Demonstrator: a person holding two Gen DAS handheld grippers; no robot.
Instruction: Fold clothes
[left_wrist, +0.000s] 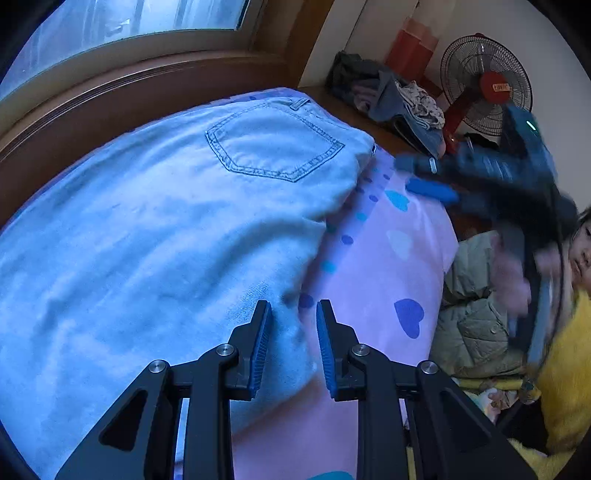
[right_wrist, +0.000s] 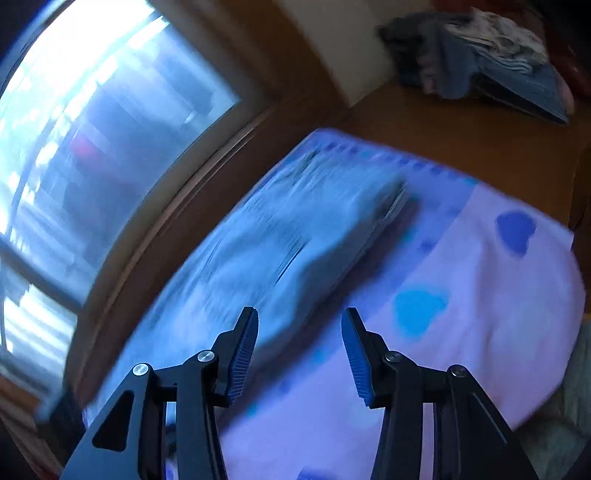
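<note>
Over the folded jeans (left_wrist: 177, 229) on the bed sheet (left_wrist: 388, 266) — left gripper (left_wrist: 293, 325) and right gripper (right_wrist: 299, 332) both hovering open-jawed, empty, lining up for the next fold at the near edge.

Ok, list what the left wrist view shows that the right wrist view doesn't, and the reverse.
Left wrist only: the jeans' back pocket, a red fan, the person's face, and the right hand-held gripper, blurred. Right wrist only: a much wider stretch of window. Both: the light jeans on the pink heart-print sheet, and the clothes pile behind.
</note>
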